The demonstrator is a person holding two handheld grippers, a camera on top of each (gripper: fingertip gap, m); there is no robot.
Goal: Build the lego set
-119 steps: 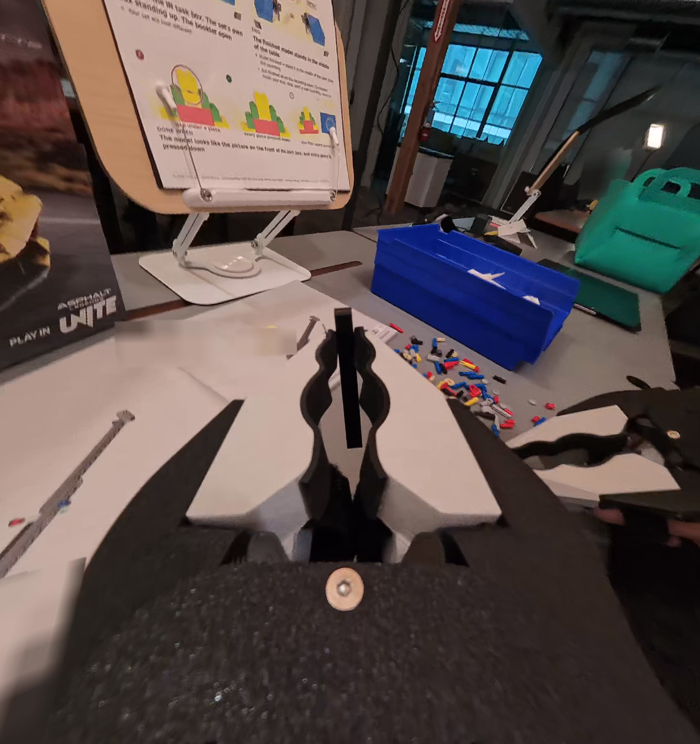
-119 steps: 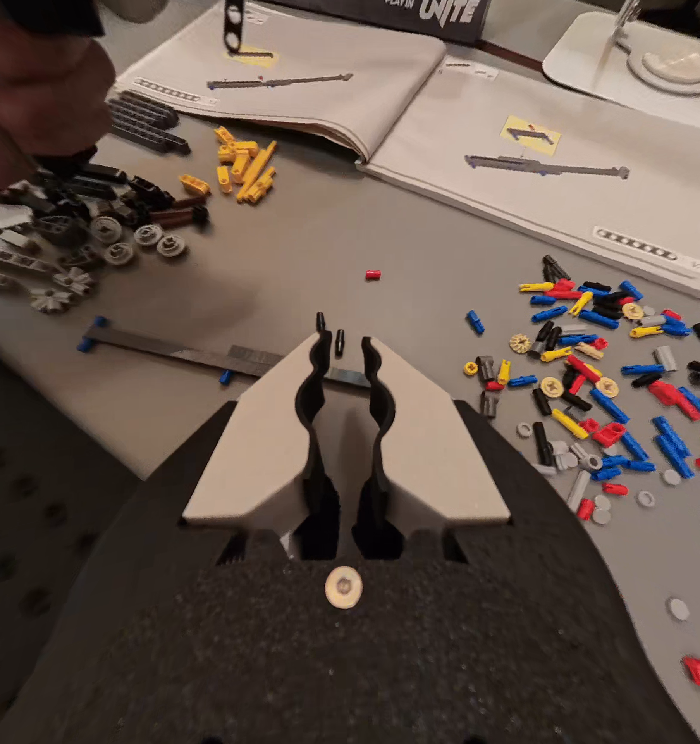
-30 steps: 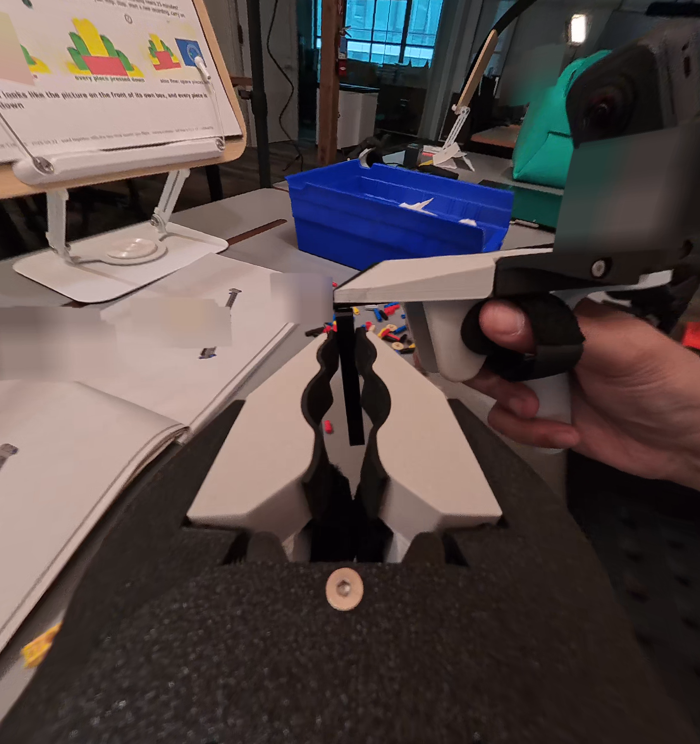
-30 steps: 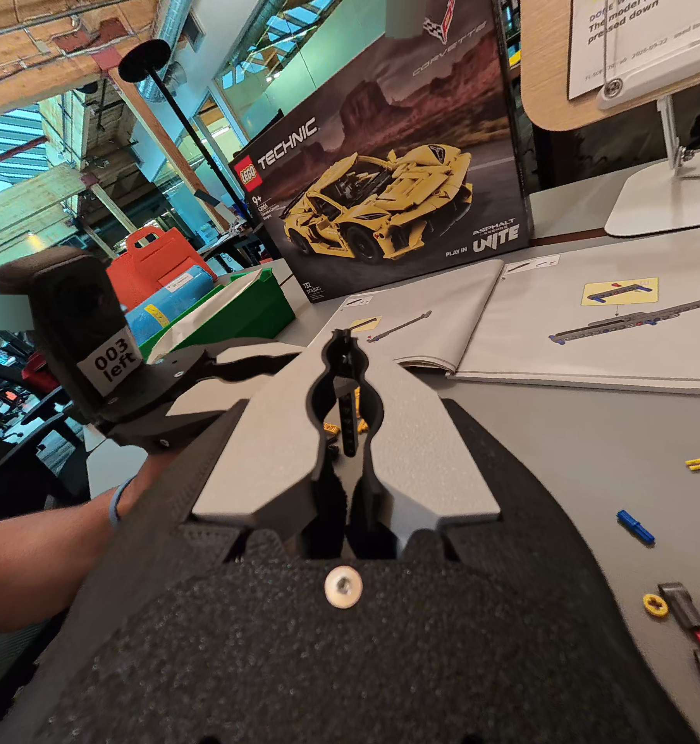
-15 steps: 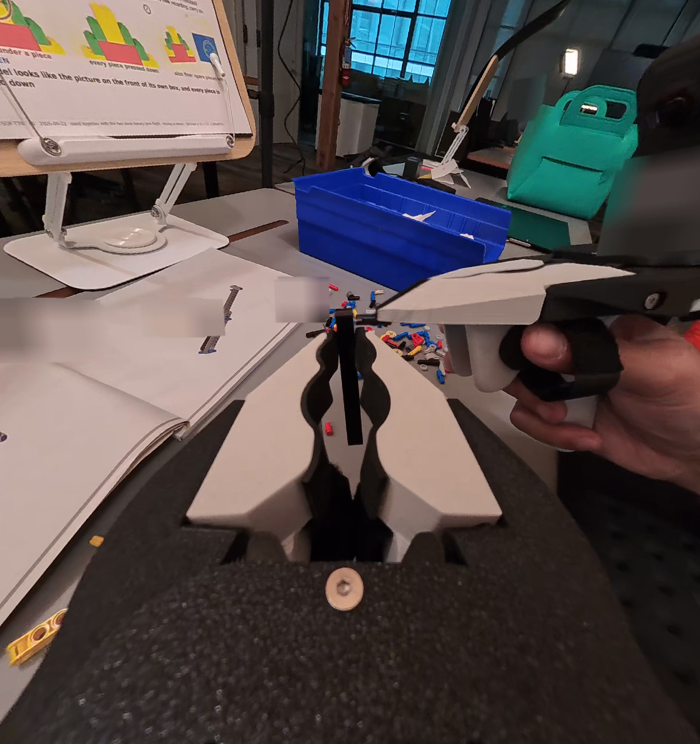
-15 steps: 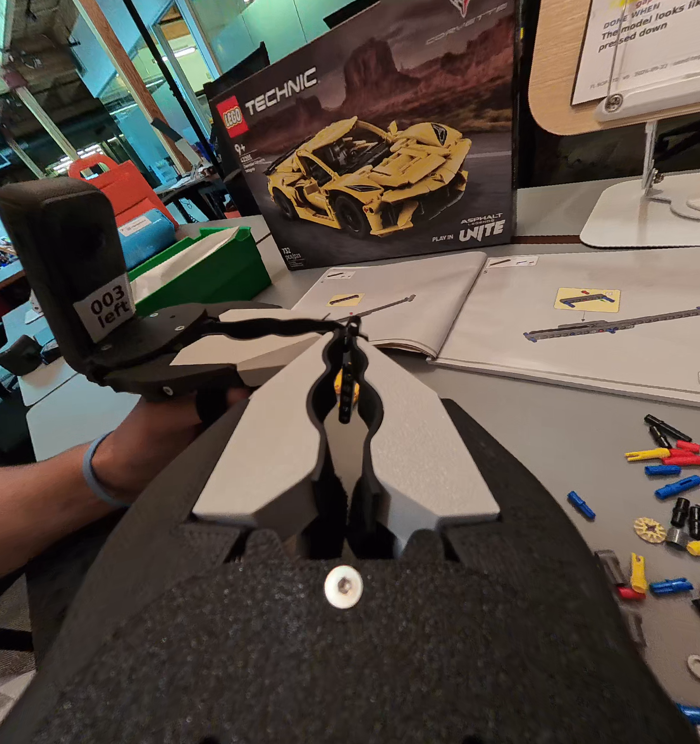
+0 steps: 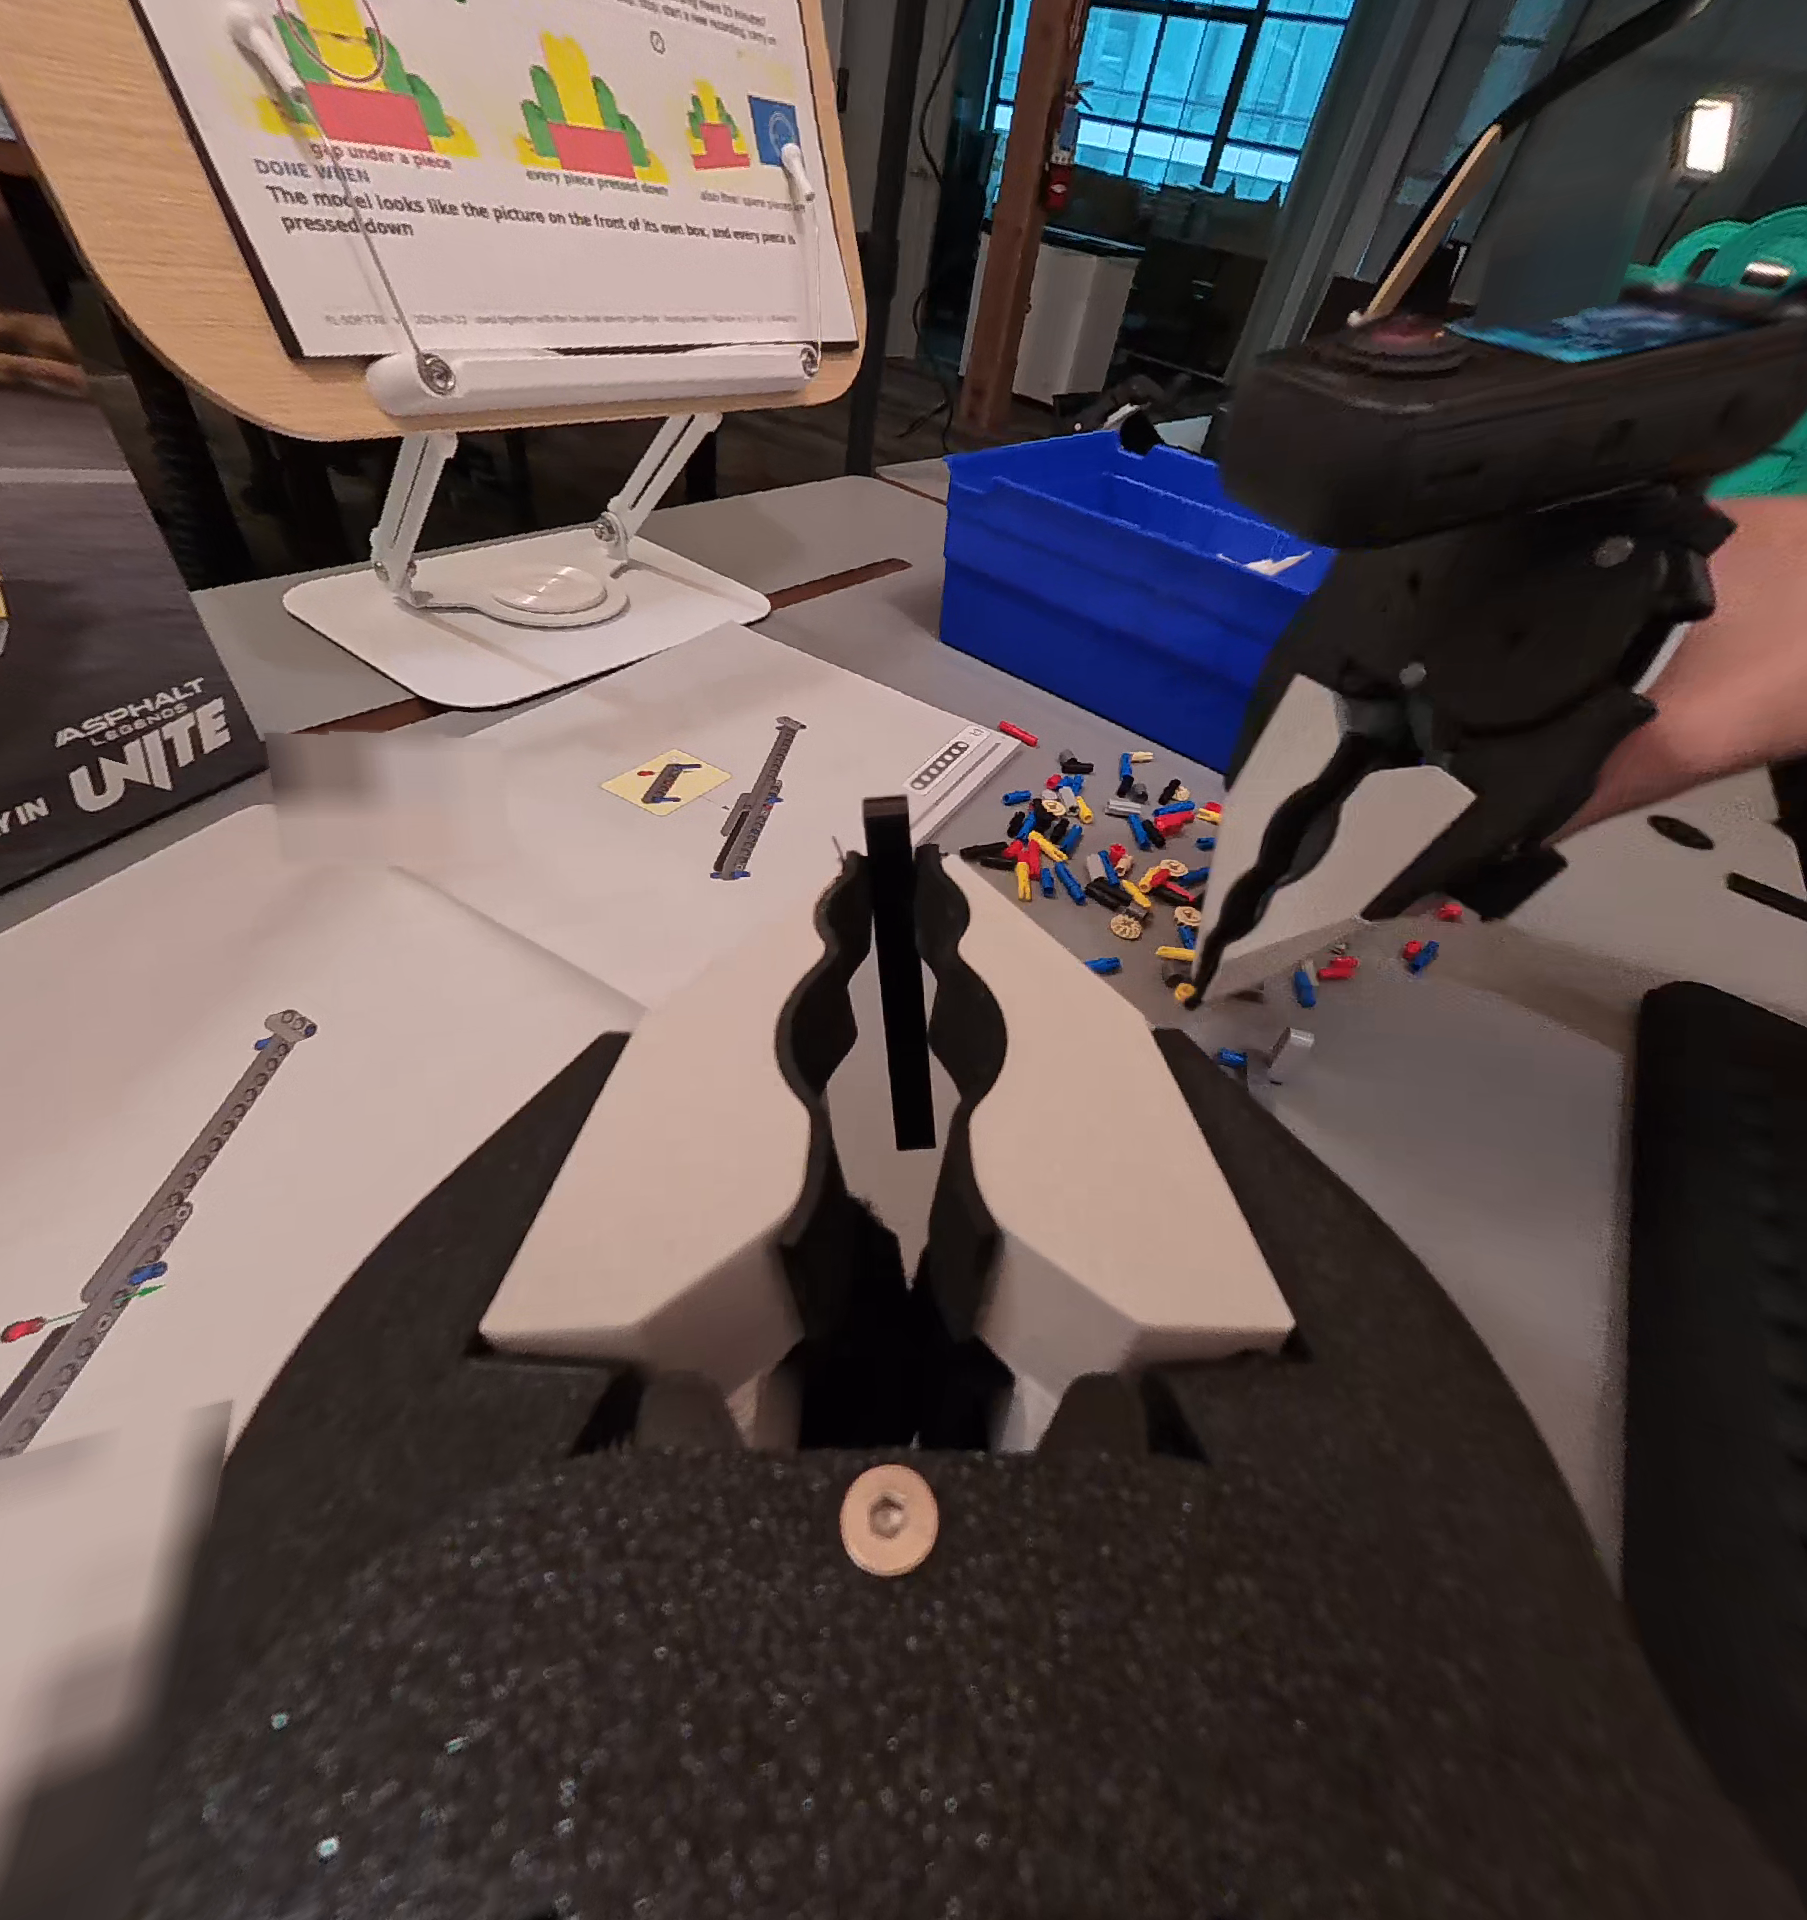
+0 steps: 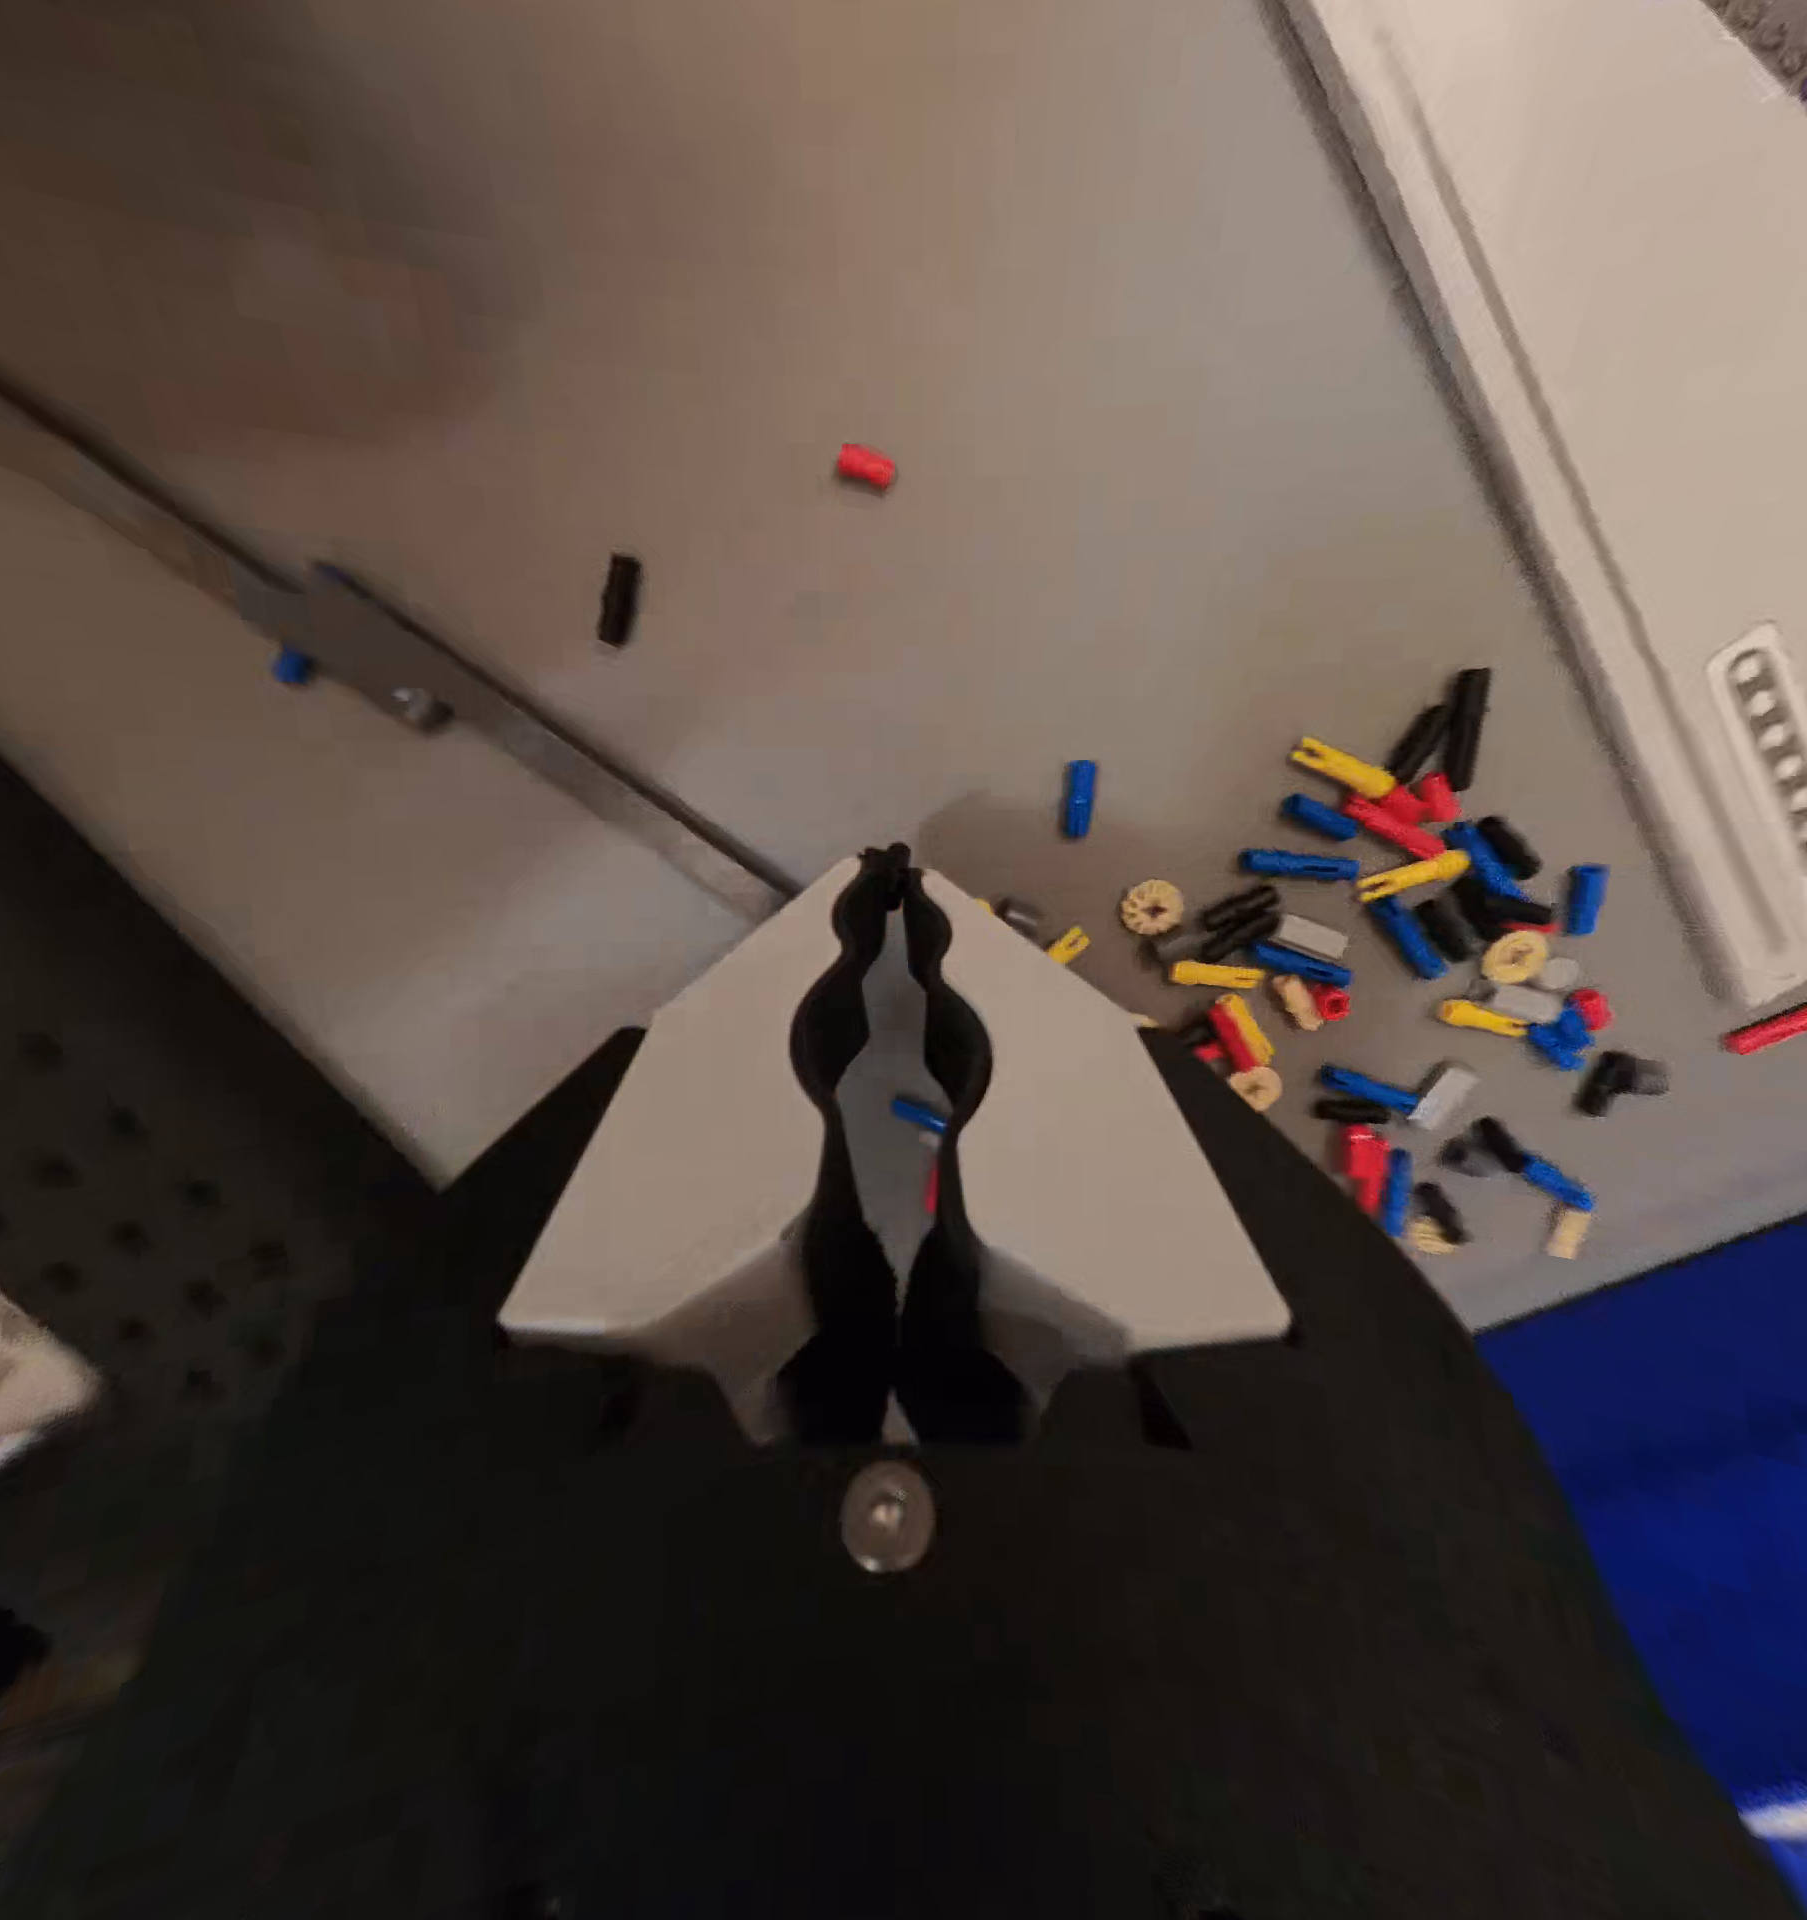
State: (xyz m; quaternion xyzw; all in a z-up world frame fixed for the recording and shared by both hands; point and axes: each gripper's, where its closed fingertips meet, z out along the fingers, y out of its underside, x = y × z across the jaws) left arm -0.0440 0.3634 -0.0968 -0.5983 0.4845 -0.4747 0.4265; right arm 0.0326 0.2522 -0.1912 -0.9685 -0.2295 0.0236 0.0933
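The left gripper (image 7: 896,883) still pinches the black beam (image 7: 899,987), standing up, above the open booklet (image 7: 525,894). The right gripper (image 8: 891,868) has left the beam and dipped to the small pins (image 8: 1398,935) on the bench (image 8: 982,312), jaws shut on a tiny black bit. That bit probably goes on next.

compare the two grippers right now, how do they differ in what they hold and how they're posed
The left gripper is shut on a long black beam standing edge-on between its fingers; the right gripper is pinched on a tiny black piece at its very tips. The left is held above the open instruction booklet; the right points steeply down beside the scattered pins. Both share pale fingers with wavy black pads.
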